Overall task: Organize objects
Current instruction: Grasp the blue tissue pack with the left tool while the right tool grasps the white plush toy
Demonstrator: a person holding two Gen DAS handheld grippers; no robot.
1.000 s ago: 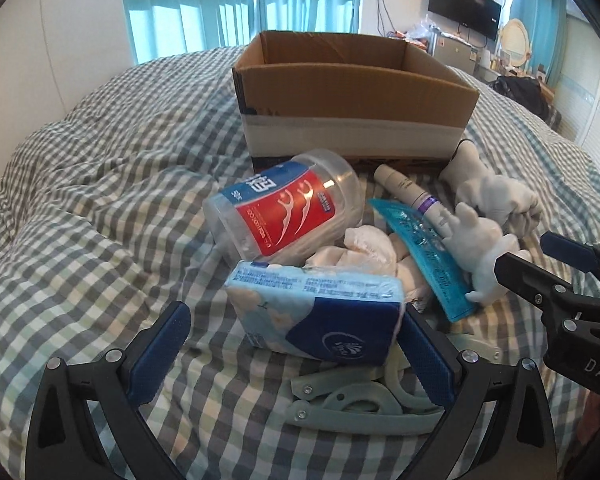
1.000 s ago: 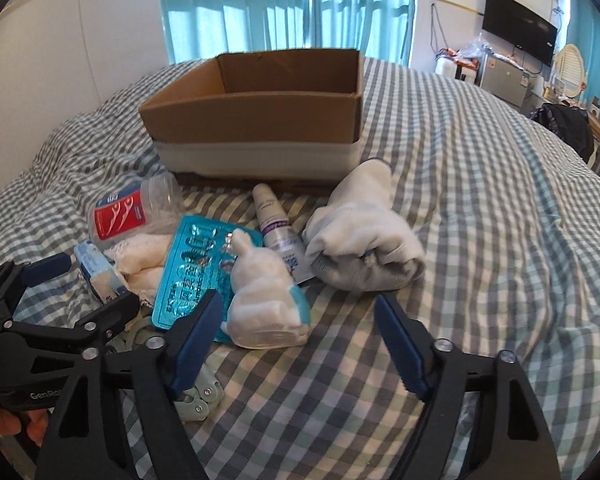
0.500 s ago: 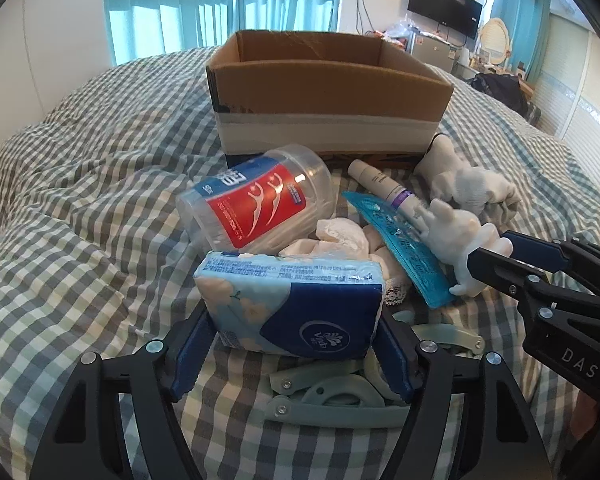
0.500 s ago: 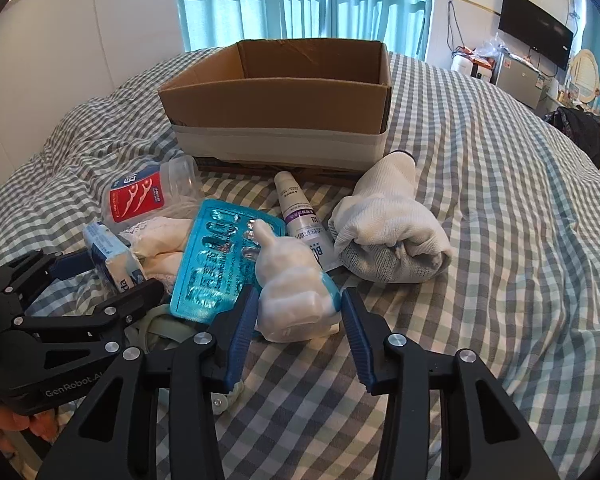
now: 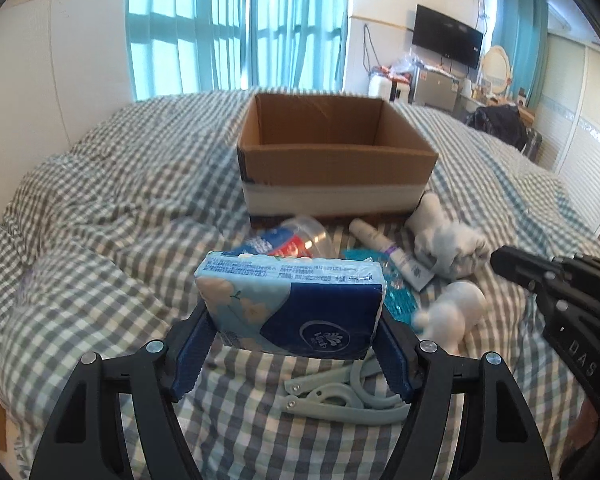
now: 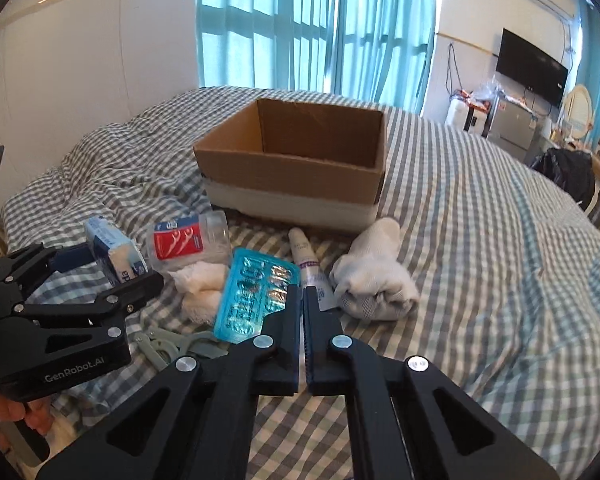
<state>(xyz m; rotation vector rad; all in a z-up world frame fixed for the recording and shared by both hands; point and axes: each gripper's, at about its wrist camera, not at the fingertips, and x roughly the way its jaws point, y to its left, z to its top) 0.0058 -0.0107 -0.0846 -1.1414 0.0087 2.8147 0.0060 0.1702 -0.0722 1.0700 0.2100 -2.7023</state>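
Observation:
My left gripper (image 5: 294,344) is shut on a blue and white tissue pack (image 5: 290,302) and holds it above the bed, in front of the open cardboard box (image 5: 332,164). The pack also shows in the right wrist view (image 6: 114,254). My right gripper (image 6: 302,294) is shut with nothing between its fingers, raised above the bed. A small white plush toy (image 5: 450,314) lies on the bed below the right gripper; it is hidden in the right wrist view.
On the checked bedcover lie a floss-pick jar (image 6: 188,238), a blue blister pack (image 6: 256,292), a small tube (image 6: 308,264), rolled white socks (image 6: 374,278), white cloth (image 6: 200,284) and a grey folding hanger (image 5: 340,394). The empty box (image 6: 296,164) stands behind them.
My left gripper closed on the tissue pack and lifted it off the bed. My right gripper closed and rose; the white plush toy is no longer between its fingers and lies on the bed.

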